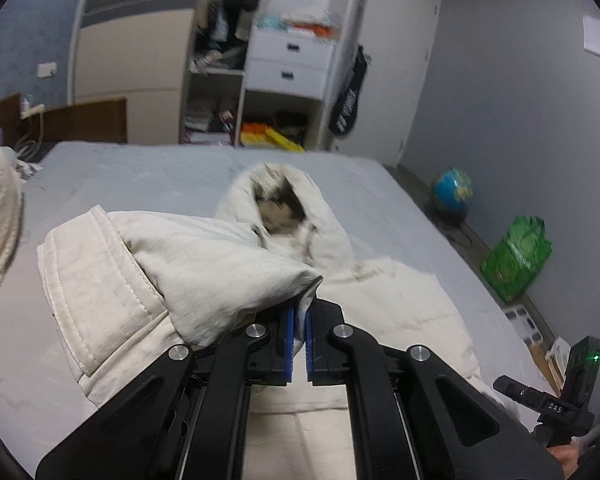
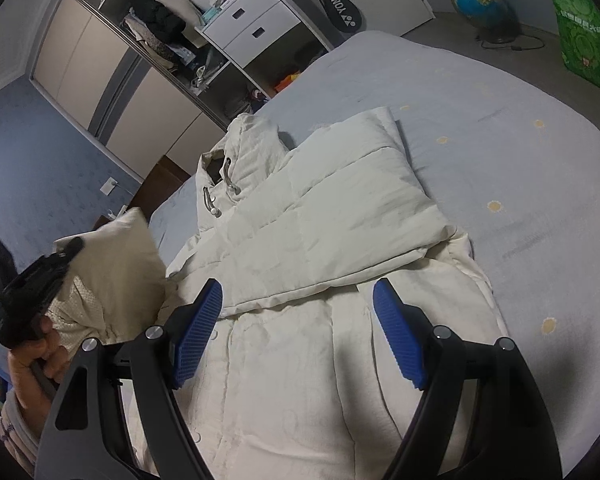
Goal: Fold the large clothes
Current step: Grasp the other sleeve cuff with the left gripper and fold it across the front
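**Cream coat on bed, left sleeve lifted**

Blue pads of left gripper (image 1: pixel 299 322) are clamped on a sleeve (image 1: pixel 204 264), holding it above the coat (image 2: pixel 300 264). Right gripper (image 2: pixel 298 300) has its jaws apart and empty over the coat's lower front. Other sleeve (image 2: pixel 364 200) lies folded across the chest. Hood (image 1: pixel 278 200) points toward the wardrobe (image 1: pixel 260 60); the coat lies on a grey bed (image 2: pixel 500 140).

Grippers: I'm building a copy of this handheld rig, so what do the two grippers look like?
Both match: the left gripper and right gripper have matte black linkage arms joined by round silver pivot pins, and blue ribbed pads on the fingers. In the left wrist view the right unit shows a small white label and a green light. No cables show.
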